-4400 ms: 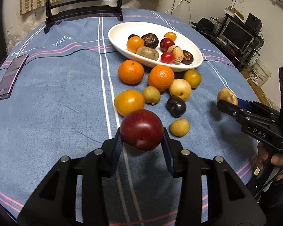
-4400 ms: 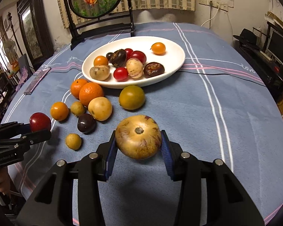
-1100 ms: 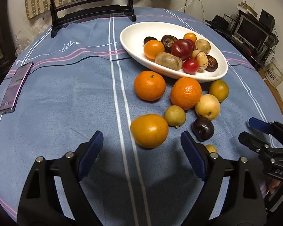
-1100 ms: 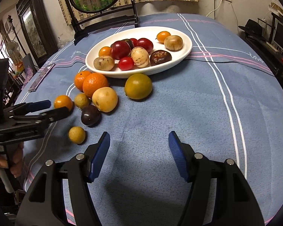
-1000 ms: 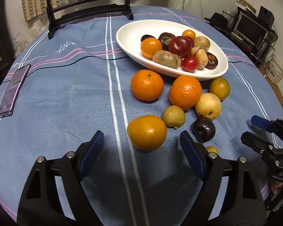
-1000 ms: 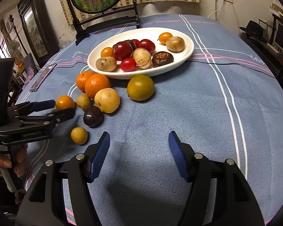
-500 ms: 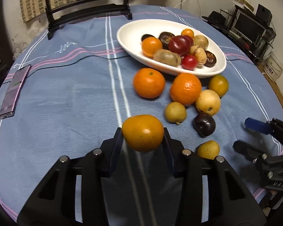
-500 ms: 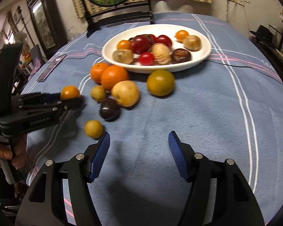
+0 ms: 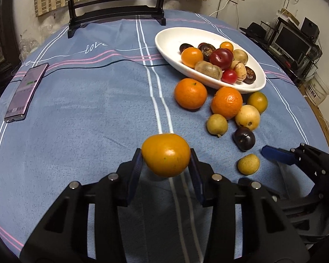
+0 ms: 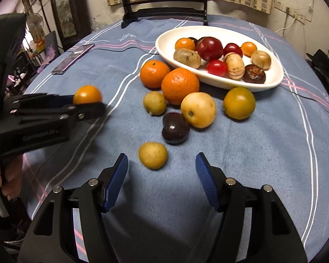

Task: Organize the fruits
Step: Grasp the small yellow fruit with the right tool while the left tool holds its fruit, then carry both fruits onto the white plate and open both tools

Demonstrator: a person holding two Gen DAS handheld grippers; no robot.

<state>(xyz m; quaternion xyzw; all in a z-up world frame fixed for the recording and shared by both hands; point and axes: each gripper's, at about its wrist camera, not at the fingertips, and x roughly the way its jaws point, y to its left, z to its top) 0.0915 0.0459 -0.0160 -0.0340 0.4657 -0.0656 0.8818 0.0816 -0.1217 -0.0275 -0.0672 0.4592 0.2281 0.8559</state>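
While your left gripper [image 9: 166, 160] sits clamped on the orange-yellow fruit [image 9: 165, 154], held just off the blue tablecloth [image 9: 87, 114], your right gripper [image 10: 161, 179] hangs w/ jaws apart & nothing between the pads; a small yellow fruit [image 10: 152, 155] lies just beyond its tips. Far right, the white oval dish [image 9: 171, 41] holds approx. ten fruits. Two oranges [image 9: 190, 93], a dark plum [image 9: 244, 138] & others lie loose near its near rim.

Blue striped tablecloth [image 9: 87, 109], white bowl [image 9: 171, 43], orange fruit [image 9: 165, 154], blue-padded fingers [image 10: 205, 175]
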